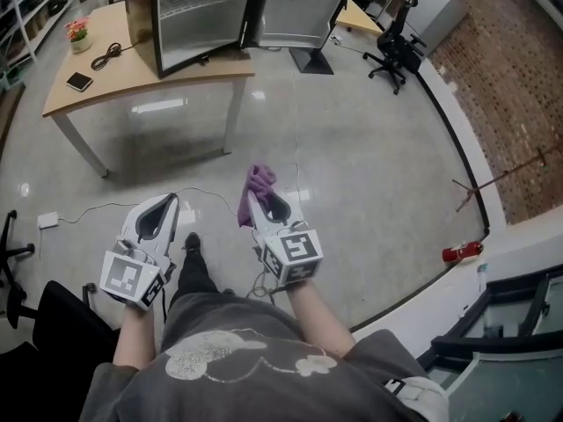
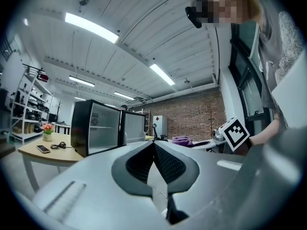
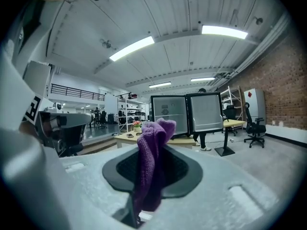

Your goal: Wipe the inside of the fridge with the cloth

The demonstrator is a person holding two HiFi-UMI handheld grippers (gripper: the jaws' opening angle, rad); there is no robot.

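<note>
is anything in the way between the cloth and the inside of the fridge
Nothing visible. The cloth sits in the right gripper; only floor, with a thin cable on it, lies between it and the fridge on the table. The door is open.

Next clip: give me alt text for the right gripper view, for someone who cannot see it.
The right gripper is shut on a purple cloth that sticks up between its fingers. Beyond, a black fridge stands on a wooden table, its door open.
</note>
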